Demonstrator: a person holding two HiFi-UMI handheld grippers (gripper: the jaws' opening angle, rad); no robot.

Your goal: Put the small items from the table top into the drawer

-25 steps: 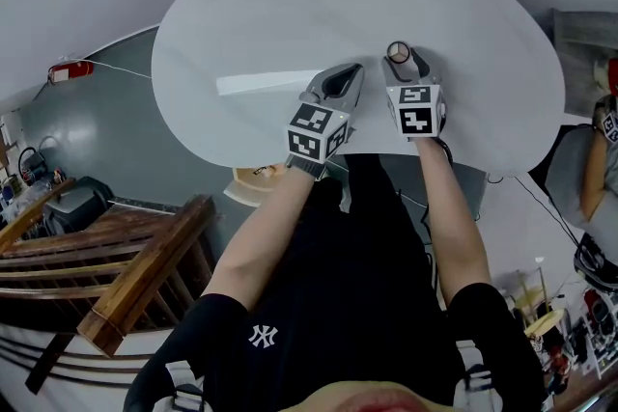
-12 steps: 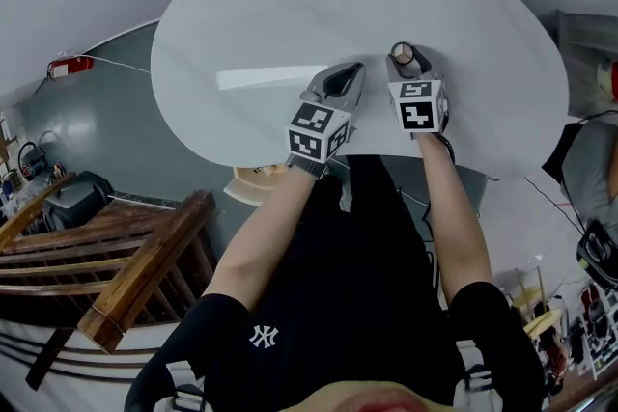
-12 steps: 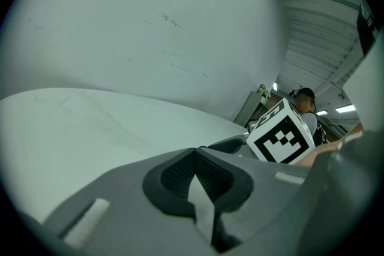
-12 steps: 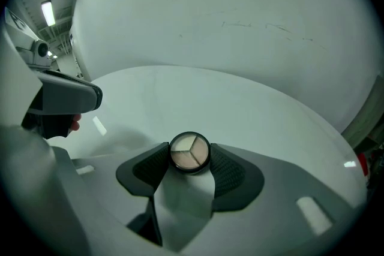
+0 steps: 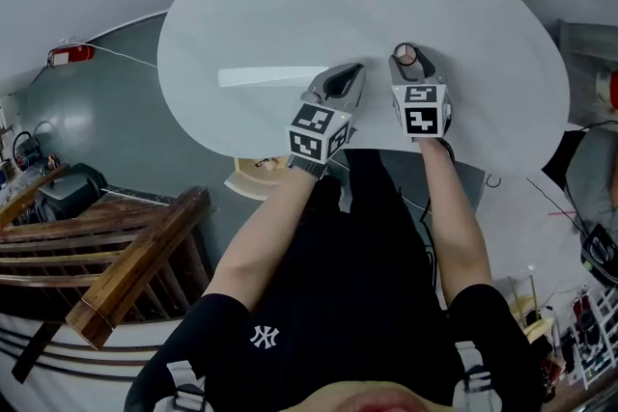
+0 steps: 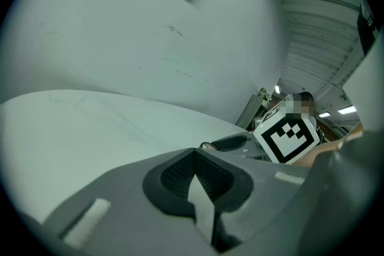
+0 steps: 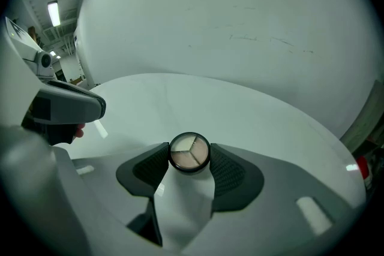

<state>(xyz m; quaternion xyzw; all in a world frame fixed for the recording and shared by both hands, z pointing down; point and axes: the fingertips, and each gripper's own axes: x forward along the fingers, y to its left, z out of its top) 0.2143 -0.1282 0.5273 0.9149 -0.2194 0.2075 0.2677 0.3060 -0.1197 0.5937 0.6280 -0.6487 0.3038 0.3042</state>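
Head view: the left gripper [image 5: 340, 84] and the right gripper [image 5: 407, 58] are side by side at the near edge of the white oval table [image 5: 290, 5].

Left gripper view: its jaws are clenched together with nothing between them.

Right gripper view: its 2 jaws grasp a round compact [image 7: 189, 151] with 3 pale pans at their tips.

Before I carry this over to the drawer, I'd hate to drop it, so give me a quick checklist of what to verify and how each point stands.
1. Grip on the round compact: ok, the right gripper has a jaw pad on each side of it.
2. Compact seated deep in the jaws: not ok, it sits at the pad tips.
3. Left gripper free: ok, shut and empty.
4. Other small items on the table: ok, none show.
5. Way to the drawer: cannot tell, no drawer can be made out.
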